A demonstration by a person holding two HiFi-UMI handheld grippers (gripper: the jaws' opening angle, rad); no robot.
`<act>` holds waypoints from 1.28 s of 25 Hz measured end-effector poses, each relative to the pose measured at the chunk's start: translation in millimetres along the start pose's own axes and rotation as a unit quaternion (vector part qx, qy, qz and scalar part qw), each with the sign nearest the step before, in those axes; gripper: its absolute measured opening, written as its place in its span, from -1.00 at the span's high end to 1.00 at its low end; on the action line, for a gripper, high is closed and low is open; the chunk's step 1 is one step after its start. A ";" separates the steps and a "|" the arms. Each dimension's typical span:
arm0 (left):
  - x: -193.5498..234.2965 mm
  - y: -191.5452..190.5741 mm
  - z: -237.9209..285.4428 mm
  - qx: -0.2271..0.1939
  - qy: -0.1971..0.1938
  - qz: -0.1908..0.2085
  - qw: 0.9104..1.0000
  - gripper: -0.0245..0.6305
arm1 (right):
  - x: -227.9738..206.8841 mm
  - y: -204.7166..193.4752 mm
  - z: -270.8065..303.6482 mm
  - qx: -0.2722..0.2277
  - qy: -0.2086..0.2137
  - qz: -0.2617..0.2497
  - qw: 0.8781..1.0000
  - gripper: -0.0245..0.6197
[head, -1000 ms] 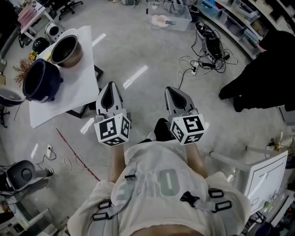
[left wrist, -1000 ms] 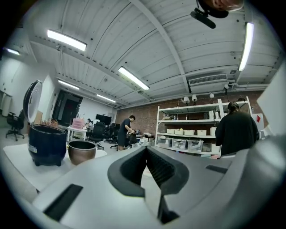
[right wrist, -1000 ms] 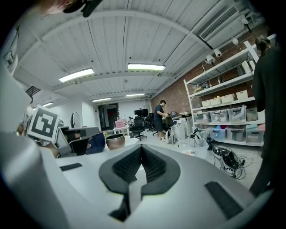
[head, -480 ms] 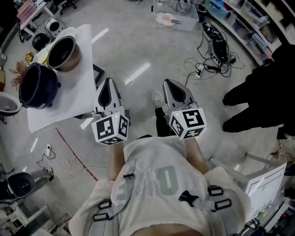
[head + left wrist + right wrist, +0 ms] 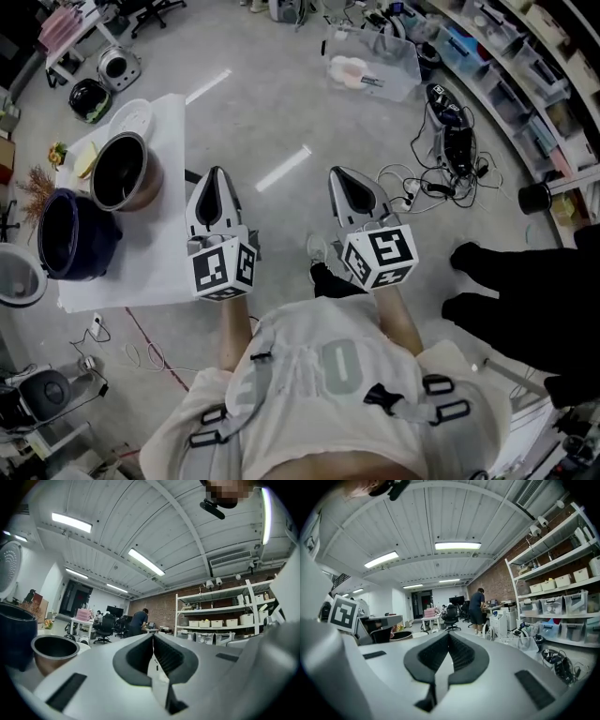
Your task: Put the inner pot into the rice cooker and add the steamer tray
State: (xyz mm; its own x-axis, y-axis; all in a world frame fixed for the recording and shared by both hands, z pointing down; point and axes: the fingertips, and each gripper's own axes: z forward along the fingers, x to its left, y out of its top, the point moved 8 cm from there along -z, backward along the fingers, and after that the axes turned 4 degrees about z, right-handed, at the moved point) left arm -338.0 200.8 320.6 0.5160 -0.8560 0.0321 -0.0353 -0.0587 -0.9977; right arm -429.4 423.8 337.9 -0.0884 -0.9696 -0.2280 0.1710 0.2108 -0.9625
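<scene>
A copper-coloured inner pot stands on a white-covered table at the left of the head view. In front of it sits the dark blue rice cooker with its lid swung open. A white round tray lies behind the pot. My left gripper is shut and empty, level, just right of the table's edge. My right gripper is shut and empty over the floor. The left gripper view shows the pot and cooker low at left, beside the shut gripper. In the right gripper view, the right gripper is shut too.
Cables and a power strip trail over the floor at right, near a clear plastic bin and shelving. A person in black stands at the right. Two small appliances sit on the floor beyond the table.
Both grippers have travelled forward across the room, still shut. The table with the pot and cooker has come nearer and now lies right beside the left gripper.
</scene>
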 end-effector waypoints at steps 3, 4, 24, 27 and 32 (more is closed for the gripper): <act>-4.8 2.2 56.6 -0.009 0.008 0.008 1.000 0.86 | -39.9 20.0 40.1 -0.005 -0.003 -0.011 1.000 0.90; -6.5 1.4 73.4 -0.010 0.009 0.010 1.000 0.86 | -52.4 24.8 52.2 -0.005 -0.004 -0.013 1.000 0.90; -46.5 -4.2 183.2 0.011 0.017 0.029 0.999 0.86 | -135.0 41.4 126.5 -0.003 0.026 0.017 1.000 0.90; -48.2 -2.4 179.7 0.008 0.028 0.037 0.999 0.86 | -137.8 41.5 129.9 -0.003 0.036 0.019 0.999 0.90; -9.4 -6.2 182.5 -0.002 0.062 0.036 0.997 0.86 | -121.1 38.9 162.8 0.006 0.060 0.007 0.998 0.90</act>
State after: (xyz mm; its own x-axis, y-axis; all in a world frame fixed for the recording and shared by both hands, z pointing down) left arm -186.5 302.9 315.4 0.4028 -0.9147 -0.0325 -0.0730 0.0033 -0.9973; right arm -252.3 529.2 352.0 -0.2029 -0.9447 -0.2577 0.1849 0.2215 -0.9575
